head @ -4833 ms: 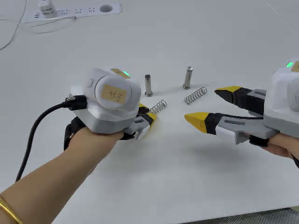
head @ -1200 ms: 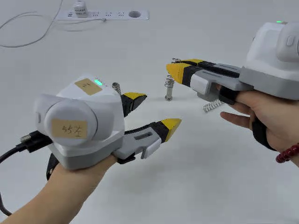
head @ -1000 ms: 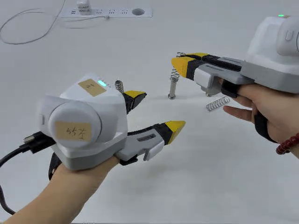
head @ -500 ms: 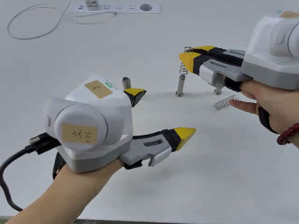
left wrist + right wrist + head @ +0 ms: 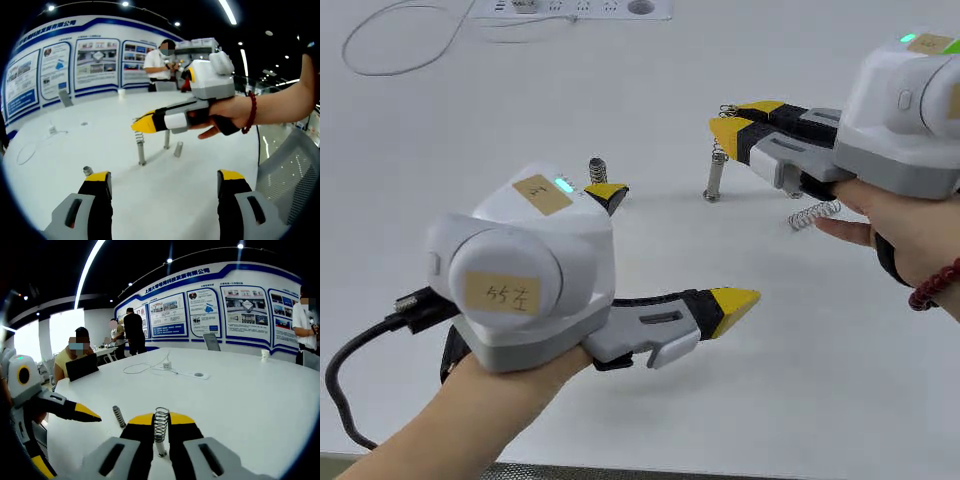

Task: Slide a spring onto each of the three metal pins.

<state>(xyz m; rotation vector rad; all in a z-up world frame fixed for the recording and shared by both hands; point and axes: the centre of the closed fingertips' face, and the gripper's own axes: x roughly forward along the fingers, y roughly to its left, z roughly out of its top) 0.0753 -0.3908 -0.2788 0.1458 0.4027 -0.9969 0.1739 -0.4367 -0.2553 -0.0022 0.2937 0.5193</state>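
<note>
My left gripper (image 5: 670, 245) hovers low over the near side of the table (image 5: 620, 90). My left hand (image 5: 510, 375) is wrapped under its body with the wrist roughly level. Its jaws are spread wide with nothing in them.

The right gripper (image 5: 732, 118) comes in from the far right and points left, with my right hand (image 5: 910, 225) clamped under it. Its jaws are pinched almost together on a spring (image 5: 160, 422). That spring sits over the top of the middle pin (image 5: 714, 184), and the pin's lower part is bare.

The left pin (image 5: 597, 170) stands upright just past my left gripper's far jaw and already has a spring on it. A loose spring (image 5: 815, 212) lies flat to the right of the middle pin. The third pin (image 5: 167, 140) stands near it.

The table is plain white, with a power strip (image 5: 580, 8) and a looping cable (image 5: 390, 40) at the far edge. The room behind has blue-and-white wall panels (image 5: 210, 305) and some people (image 5: 80, 357) at another table.
</note>
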